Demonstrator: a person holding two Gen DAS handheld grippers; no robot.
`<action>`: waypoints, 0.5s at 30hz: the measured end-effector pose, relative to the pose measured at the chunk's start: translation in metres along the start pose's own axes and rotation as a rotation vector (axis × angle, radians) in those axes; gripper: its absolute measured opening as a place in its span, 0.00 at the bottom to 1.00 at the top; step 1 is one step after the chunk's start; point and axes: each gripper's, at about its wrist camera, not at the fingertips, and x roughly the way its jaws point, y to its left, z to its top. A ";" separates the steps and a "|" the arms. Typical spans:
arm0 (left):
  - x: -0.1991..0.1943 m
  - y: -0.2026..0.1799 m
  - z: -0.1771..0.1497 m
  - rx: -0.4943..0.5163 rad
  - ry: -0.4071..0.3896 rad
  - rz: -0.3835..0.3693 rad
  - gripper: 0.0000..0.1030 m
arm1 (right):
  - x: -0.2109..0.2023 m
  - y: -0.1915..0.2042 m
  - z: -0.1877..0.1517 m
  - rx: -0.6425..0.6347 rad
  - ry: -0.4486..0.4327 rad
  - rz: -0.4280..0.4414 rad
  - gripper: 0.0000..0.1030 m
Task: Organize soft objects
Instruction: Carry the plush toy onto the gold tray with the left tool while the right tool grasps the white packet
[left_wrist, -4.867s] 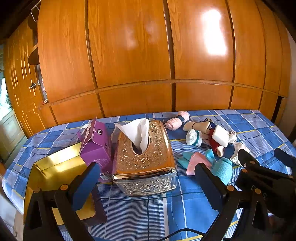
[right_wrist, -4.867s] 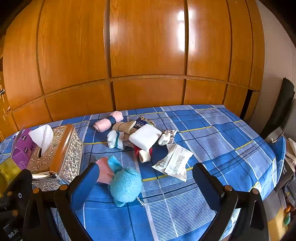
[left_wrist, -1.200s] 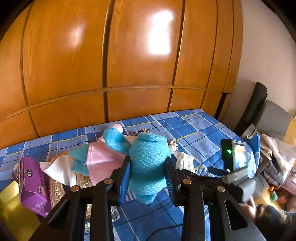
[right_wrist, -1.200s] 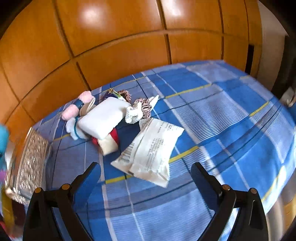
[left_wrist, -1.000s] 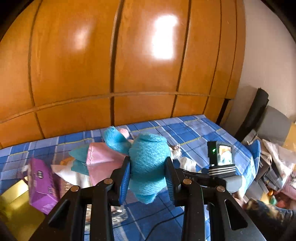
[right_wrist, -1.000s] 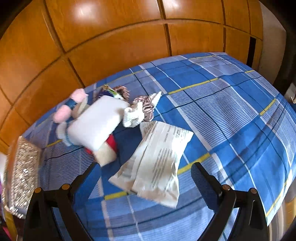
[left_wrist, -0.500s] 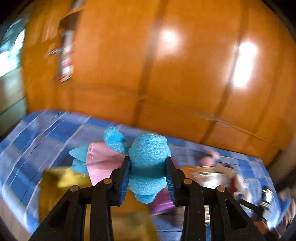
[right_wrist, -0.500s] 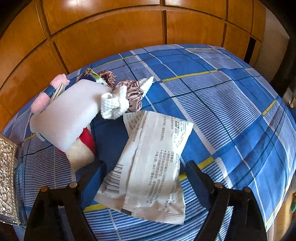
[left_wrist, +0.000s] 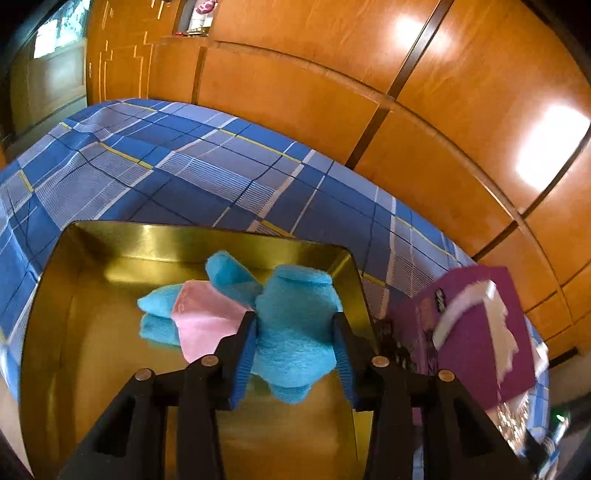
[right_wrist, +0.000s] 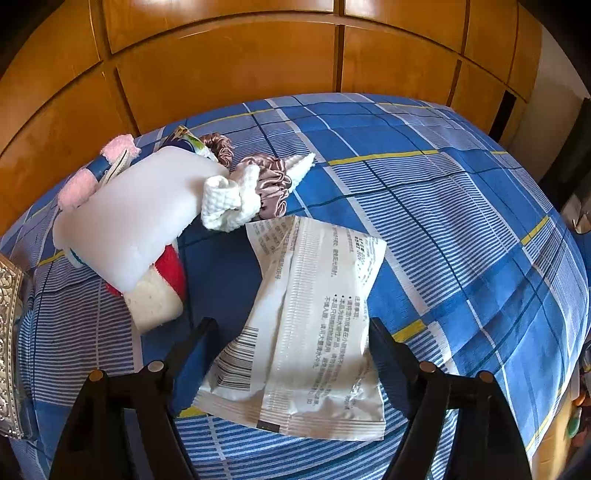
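Observation:
My left gripper (left_wrist: 293, 356) is shut on a blue and pink plush toy (left_wrist: 291, 328) and holds it over the open gold box (left_wrist: 92, 280). My right gripper (right_wrist: 291, 354) is open, its jaws either side of a white printed soft pack (right_wrist: 306, 332) on the blue checked cloth. Beyond it lies a pile of soft things: a white pad (right_wrist: 136, 218), a red and cream sock (right_wrist: 159, 291), a white knit piece (right_wrist: 229, 199), a mauve scrunchie (right_wrist: 273, 184) and a pink roll (right_wrist: 92, 173).
A purple carton (left_wrist: 469, 332) stands right of the gold box. A silver embossed tissue box (right_wrist: 9, 332) shows at the left edge of the right wrist view. Wooden wardrobe panels (left_wrist: 406, 92) rise behind the bed. The blue checked cloth (right_wrist: 443, 221) stretches to the right.
My left gripper has swung left with the plush toy, from over the bed's right side to over the gold box. My right gripper has closed in on the white pack.

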 end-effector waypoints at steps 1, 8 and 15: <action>0.003 0.002 0.003 0.003 -0.004 0.007 0.43 | 0.000 0.000 0.000 -0.001 -0.003 0.003 0.79; -0.010 -0.012 -0.007 0.036 -0.056 0.020 0.59 | -0.001 -0.005 -0.001 0.000 -0.015 0.042 0.80; -0.047 -0.026 -0.046 0.134 -0.098 -0.003 0.59 | -0.003 -0.011 0.000 -0.002 -0.018 0.086 0.75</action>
